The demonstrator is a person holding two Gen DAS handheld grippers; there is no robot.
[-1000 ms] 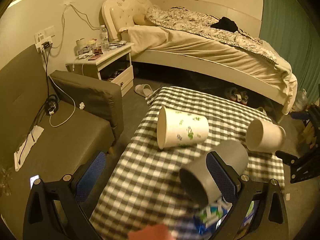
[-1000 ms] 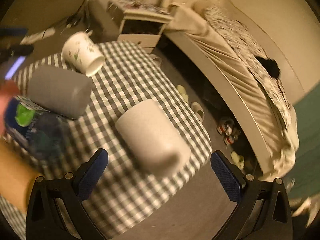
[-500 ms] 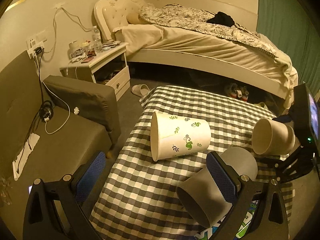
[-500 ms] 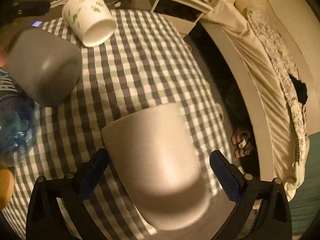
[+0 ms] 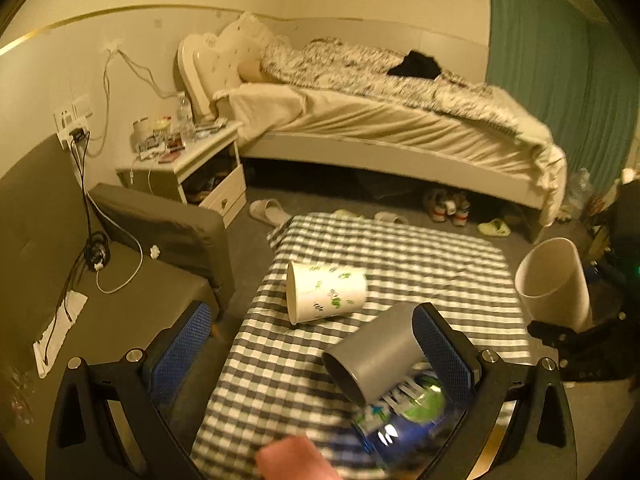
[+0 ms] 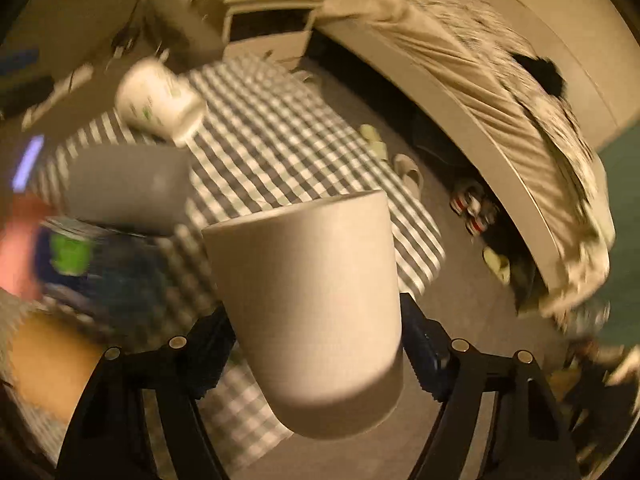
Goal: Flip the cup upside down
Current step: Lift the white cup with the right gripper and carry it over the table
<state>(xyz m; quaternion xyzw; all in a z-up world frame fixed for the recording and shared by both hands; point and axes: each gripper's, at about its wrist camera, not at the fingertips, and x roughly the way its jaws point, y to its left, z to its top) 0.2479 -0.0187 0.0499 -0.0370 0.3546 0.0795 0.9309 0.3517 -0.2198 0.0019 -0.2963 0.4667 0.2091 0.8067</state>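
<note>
My right gripper (image 6: 316, 336) is shut on a plain cream cup (image 6: 308, 300) and holds it tilted in the air above the right edge of the checked table (image 6: 280, 152). The same cup shows in the left wrist view (image 5: 554, 284), lifted at the right, mouth facing left. A grey cup (image 5: 376, 352) lies on its side on a water bottle (image 5: 404, 416) near my left gripper's right finger. A white cup with green leaves (image 5: 326, 292) lies on its side mid-table. My left gripper (image 5: 312, 344) is open and empty above the table's near left part.
A hand (image 5: 296, 460) holds the bottle at the near edge. A dark sofa (image 5: 100, 280) stands left of the table, a nightstand (image 5: 188, 160) and bed (image 5: 380, 120) behind. Slippers and shoes lie on the floor beyond the table.
My right gripper has closed on the cream cup, lifted it off the table and turned it more upright. My left gripper has drawn back a little. The bottle and hand shifted.
</note>
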